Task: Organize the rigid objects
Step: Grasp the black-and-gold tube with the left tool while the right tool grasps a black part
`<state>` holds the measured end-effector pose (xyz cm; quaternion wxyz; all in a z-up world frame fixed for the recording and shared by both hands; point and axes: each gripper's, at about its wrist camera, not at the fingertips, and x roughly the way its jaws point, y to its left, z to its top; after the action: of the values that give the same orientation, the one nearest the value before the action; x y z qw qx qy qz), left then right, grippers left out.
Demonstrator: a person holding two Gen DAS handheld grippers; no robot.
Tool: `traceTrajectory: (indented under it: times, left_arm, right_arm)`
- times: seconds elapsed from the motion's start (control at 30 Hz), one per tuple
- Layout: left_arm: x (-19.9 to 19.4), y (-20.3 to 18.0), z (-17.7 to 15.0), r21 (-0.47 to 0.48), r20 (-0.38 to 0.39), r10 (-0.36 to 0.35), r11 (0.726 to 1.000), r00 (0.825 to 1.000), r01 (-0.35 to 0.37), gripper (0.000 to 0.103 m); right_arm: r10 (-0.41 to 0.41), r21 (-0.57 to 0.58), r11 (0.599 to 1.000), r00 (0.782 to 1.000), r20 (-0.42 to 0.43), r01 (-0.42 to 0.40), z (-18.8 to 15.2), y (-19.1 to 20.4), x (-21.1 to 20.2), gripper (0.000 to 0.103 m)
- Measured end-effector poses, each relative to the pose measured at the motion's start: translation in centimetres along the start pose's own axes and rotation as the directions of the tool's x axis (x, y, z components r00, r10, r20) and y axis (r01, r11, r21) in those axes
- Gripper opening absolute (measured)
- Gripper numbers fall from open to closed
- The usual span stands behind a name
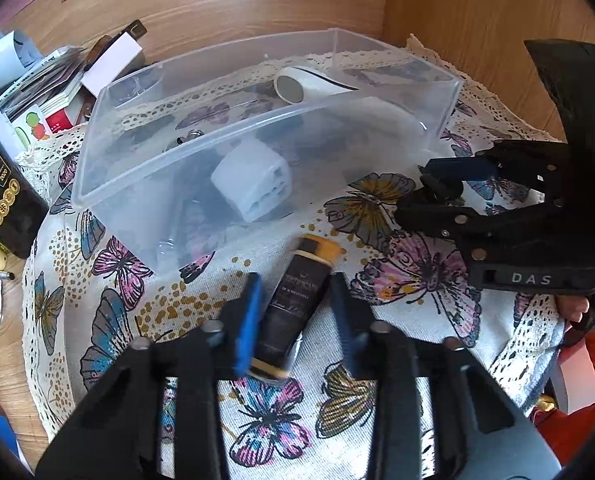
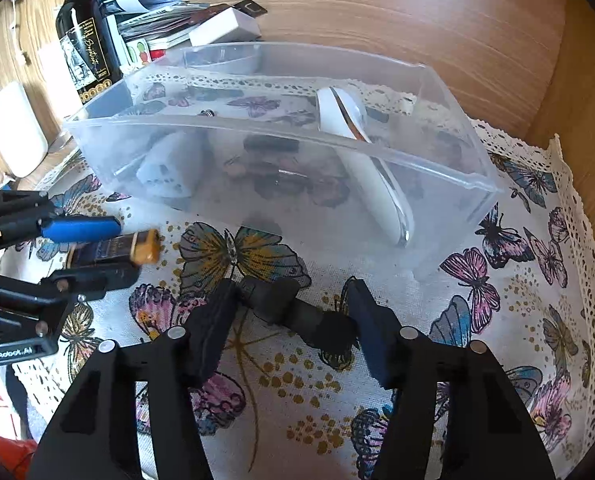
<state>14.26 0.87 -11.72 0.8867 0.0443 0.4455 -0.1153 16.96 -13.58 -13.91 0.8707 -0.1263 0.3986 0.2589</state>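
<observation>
Butterfly cloth (image 2: 497, 280) under clear bin (image 2: 257, 128). Left gripper (image 1: 295, 300) straddled dark tube (image 1: 293, 300), jaws apart; right gripper (image 2: 291, 316) likewise around black piece (image 2: 293, 312).

The bin (image 2: 449, 184) is standing straight ahead of me, its near wall blocking any low pass; its top is lying open. Between my two sets of jaws, bare cloth (image 2: 305, 412) is giving room. A wood wall (image 2: 417, 4) is closing in behind the bin and to my right. On my left, a bottle (image 2: 82, 40) and stacked papers (image 2: 157, 28) are crowding the counter.
</observation>
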Motion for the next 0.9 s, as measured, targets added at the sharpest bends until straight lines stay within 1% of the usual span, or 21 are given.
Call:
traceTrajectory:
  times: [0.03,0.23,0.5,0.6,0.7,0.9]
  left_arm:
    - [-0.1,0.0,-0.1,-0.001,-0.001,-0.011,1.0,1.0,0.011,0.023]
    - [-1.0,-0.3,-0.5,-0.015,0.018,0.005,1.0,1.0,-0.005,0.023]
    - [-3.9,0.7,-0.5,-0.083,0.102,0.018,0.997,0.995,-0.01,0.023]
    - [-5.1,0.6,-0.1,-0.078,0.137,0.015,0.997,0.99,-0.004,0.023]
    - [-6.4,0.5,0.3,-0.069,0.173,0.027,0.997,0.984,-0.016,0.023]
    - [-8.6,0.9,1.9,-0.084,0.253,0.053,0.996,0.966,-0.033,0.023]
  right_arm:
    - [-0.002,-0.001,1.0,1.0,0.005,0.002,-0.1,0.0,-0.1,0.052]
    - [-0.004,0.004,1.0,0.999,0.043,0.004,-0.2,0.0,-1.2,0.051]
    - [-0.015,0.024,1.0,0.994,0.104,0.012,0.2,0.0,-3.3,0.051]
    - [-0.016,0.021,1.0,0.99,0.143,0.013,0.5,0.1,-4.7,0.051]
    - [-0.019,0.019,1.0,0.984,0.178,0.016,1.1,0.2,-5.6,0.051]
    - [-0.057,0.005,0.998,0.966,0.254,0.057,2.8,0.2,-7.5,0.051]
